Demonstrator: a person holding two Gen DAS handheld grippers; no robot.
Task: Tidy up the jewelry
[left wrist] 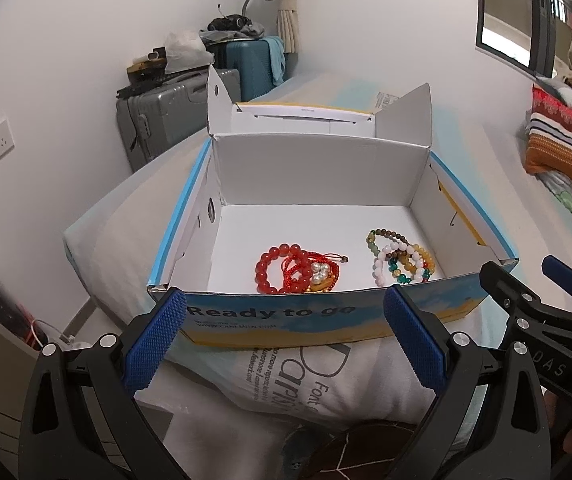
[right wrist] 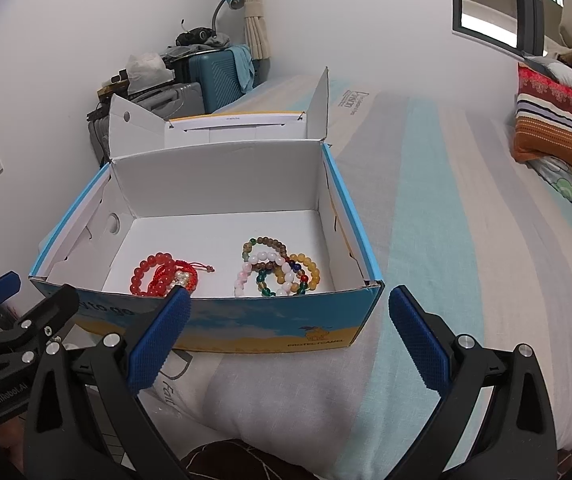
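Box [left wrist: 317, 176]: set open on the bed [right wrist: 465, 220].
Red bracelets [left wrist: 286, 270]: piled left inside.
Mixed bracelets [left wrist: 401, 260]: piled right.
Left gripper [left wrist: 282, 332]: jaws held wide, empty.
Right gripper [right wrist: 286, 332]: jaws held wide, empty.

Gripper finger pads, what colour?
Blue, with a knurled texture, on both grippers' pads; clearest in the left wrist view.
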